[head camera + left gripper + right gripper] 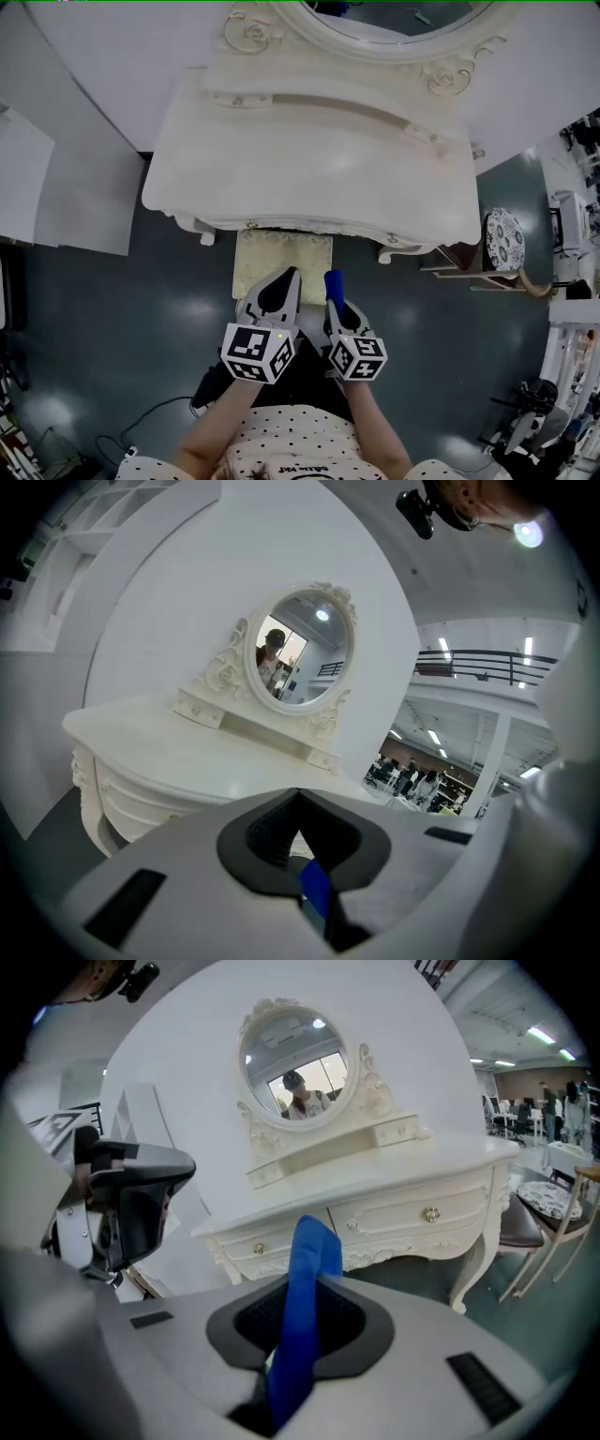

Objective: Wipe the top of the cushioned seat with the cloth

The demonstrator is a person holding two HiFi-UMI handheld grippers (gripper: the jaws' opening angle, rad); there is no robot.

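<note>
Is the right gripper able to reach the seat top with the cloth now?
Probably yes. The right gripper, shut on the cloth, hangs over the near part of the seat with nothing between. The far edge seems to run under the table, so it may be harder.

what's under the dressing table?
The cream cushioned seat, pushed partly under the dressing table. Its front shows; the tabletop covers its rear and anything further back.
</note>
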